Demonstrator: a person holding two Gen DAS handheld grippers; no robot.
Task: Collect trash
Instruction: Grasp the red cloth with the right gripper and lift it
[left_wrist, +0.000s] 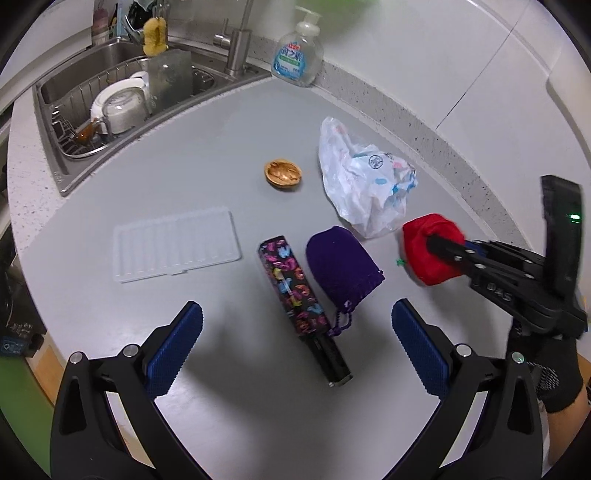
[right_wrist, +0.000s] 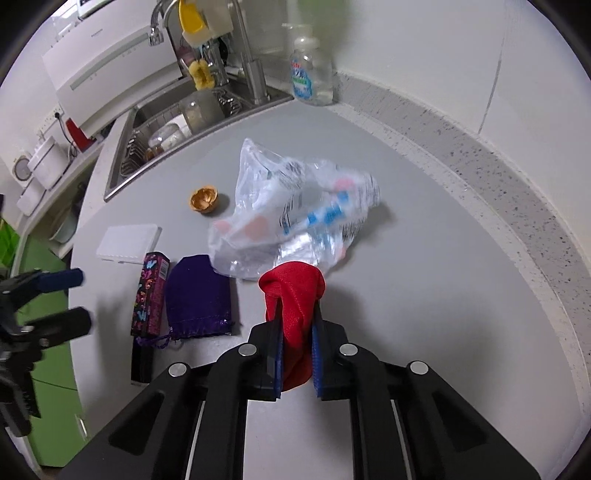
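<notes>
A red pouch (right_wrist: 293, 295) is clamped between the jaws of the right gripper (right_wrist: 297, 354), at the centre of the right wrist view; in the left wrist view the same pouch (left_wrist: 430, 254) is seen at the right edge, held just above the grey counter (left_wrist: 221, 155). The left gripper (left_wrist: 295, 339) is seen at the bottom of its own view with its jaws spread wide and nothing between them. A crumpled plastic bag (left_wrist: 365, 181) is seen right of centre, just beyond the red pouch. A walnut shell (left_wrist: 282, 173) lies near the middle of the frame, left of the bag. A purple pouch (left_wrist: 340, 266) and a patterned box (left_wrist: 291, 288) lie side by side below centre, and a white tray (left_wrist: 175, 245) is seen at the left. A sink (left_wrist: 110, 96) fills the upper left, and a soap bottle (left_wrist: 297, 55) stands at the top.
</notes>
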